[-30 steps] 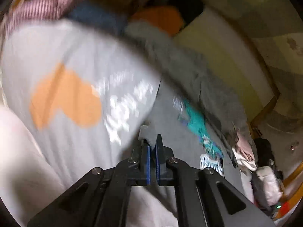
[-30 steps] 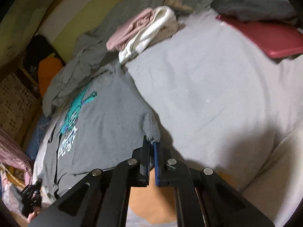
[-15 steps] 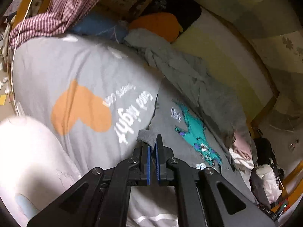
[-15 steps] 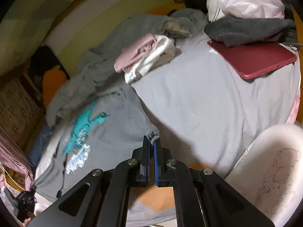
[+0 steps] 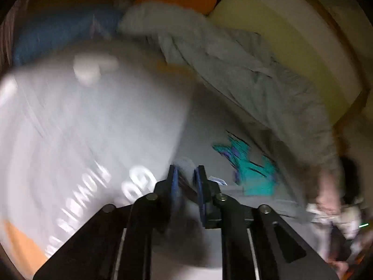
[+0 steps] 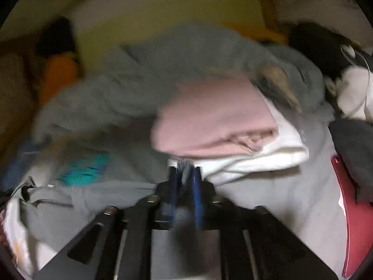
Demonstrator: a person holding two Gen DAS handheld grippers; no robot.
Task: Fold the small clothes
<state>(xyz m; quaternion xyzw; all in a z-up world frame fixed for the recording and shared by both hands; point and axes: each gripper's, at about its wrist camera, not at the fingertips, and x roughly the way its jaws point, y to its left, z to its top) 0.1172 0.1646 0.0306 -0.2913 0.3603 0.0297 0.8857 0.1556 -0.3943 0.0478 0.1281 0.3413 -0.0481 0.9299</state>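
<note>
The left gripper (image 5: 186,179) is parting its jaws, and a small grey nub of the grey T-shirt (image 5: 209,140) is sitting loosely in the gap, no longer squeezed by the blue pads (image 5: 173,182), though motion blur is softening the picture. That shirt is lying on the bed's grey cover (image 5: 81,121), spread toward the far edge with its teal print (image 5: 251,172) facing up, just beside a rumpled grey sweatshirt (image 5: 244,70) that is running along the yellow-and-white far edge of the bed. Further right, the right gripper (image 6: 186,179) is likewise opening, with a wisp of the same shirt's hem between its jaws and seemingly slipping free. It is pointing at a folded stack near the bed's far side: a pink garment (image 6: 214,121) resting on a white garment (image 6: 256,158), with a red flat case (image 6: 354,221) at the right edge. Judging by this, the step in hand looks like laying the carried hem over the shirt's body to complete a fold. To do it well, both hands should be releasing together so the edge is landing straight, not skewed, and letting go low over the cloth so it is not flopping back. The right hand should be keeping clear of the pink-and-white stack, since a dragged corner could be toppling it. Pulling both grippers straight back afterwards should be leaving the crease undisturbed.
</note>
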